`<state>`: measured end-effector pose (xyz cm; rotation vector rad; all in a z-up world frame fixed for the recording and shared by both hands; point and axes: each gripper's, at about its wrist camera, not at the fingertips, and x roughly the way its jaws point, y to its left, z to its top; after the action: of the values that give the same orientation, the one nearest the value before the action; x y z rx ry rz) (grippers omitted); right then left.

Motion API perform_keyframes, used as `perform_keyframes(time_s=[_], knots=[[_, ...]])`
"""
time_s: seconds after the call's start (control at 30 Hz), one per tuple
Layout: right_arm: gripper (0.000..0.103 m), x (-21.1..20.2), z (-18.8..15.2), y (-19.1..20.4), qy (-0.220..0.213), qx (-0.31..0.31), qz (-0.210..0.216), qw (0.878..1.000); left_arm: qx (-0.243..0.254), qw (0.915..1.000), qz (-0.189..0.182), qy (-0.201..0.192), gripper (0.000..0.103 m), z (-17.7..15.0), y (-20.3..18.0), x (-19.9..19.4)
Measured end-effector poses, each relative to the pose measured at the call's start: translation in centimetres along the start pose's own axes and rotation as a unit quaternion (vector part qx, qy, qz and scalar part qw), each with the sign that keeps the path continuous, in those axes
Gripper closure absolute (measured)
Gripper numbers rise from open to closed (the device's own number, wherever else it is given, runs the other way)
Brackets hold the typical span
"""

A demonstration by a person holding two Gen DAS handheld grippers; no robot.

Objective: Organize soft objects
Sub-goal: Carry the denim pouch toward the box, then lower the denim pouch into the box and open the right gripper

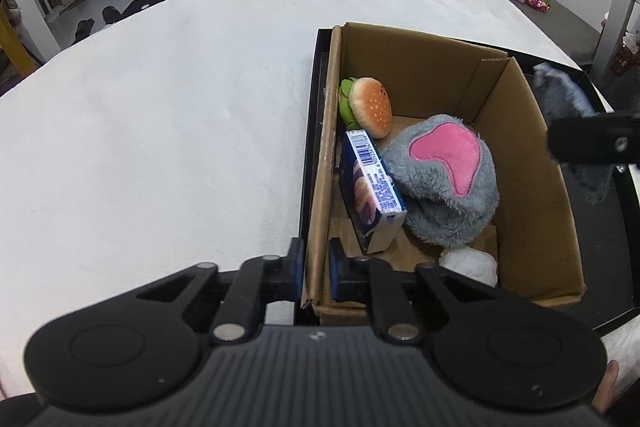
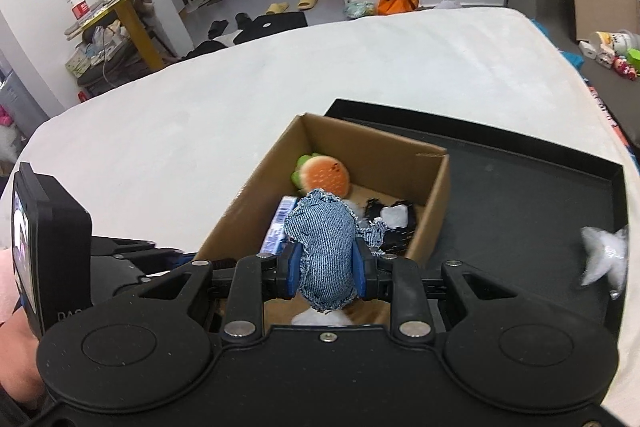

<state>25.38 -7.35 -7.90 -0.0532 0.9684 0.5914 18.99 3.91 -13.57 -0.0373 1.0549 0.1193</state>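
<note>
The left gripper (image 1: 314, 267) was clamped on the near left wall of the cardboard box (image 1: 532, 163), which was set in a black tray (image 2: 520, 195) on the white-covered surface (image 1: 160, 107). The right gripper (image 2: 325, 263) was closed on a denim stuffed toy (image 2: 324, 239), held over the box's near end. Inside, a blue carton (image 1: 372, 195) was leaned beside a grey plush with a pink patch (image 1: 444, 171); a plush hamburger (image 1: 370, 105) was lodged at the far left corner.
</note>
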Motion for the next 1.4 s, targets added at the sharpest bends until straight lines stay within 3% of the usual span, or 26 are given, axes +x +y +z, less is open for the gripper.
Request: perform_keyframes(time_s=[0.17,0.27,0.37,0.97,1.4], knots=[[0.075,0.8,0.2,1.2,0.008,0.003,0.008,1.0,-0.004,1.0,-0.007,-0.005,0.093,0.0,0.3,0.0],[0.069,1.2,0.3,1.8,0.013,0.012,0.025,1.0,-0.006,0.9999,-0.012,-0.005,0.093,-0.1,0.6,0.0],[0.055,1.0,0.3,2.1,0.009,0.013,0.031,0.999,-0.01,0.9998,-0.017,-0.004,0.093,0.0,0.8,0.0],[0.054,-0.9,-0.9,-2.6,0.0,0.041,-0.019,0.999,-0.008,0.9999,-0.014,0.0,0.093,0.2,0.7,-0.1],[0.046,-1.3,-1.9,-5.7,-0.019,0.051,-0.052,0.997,0.008,0.9999,0.011,0.008,0.089,0.6,-0.5,-0.2]])
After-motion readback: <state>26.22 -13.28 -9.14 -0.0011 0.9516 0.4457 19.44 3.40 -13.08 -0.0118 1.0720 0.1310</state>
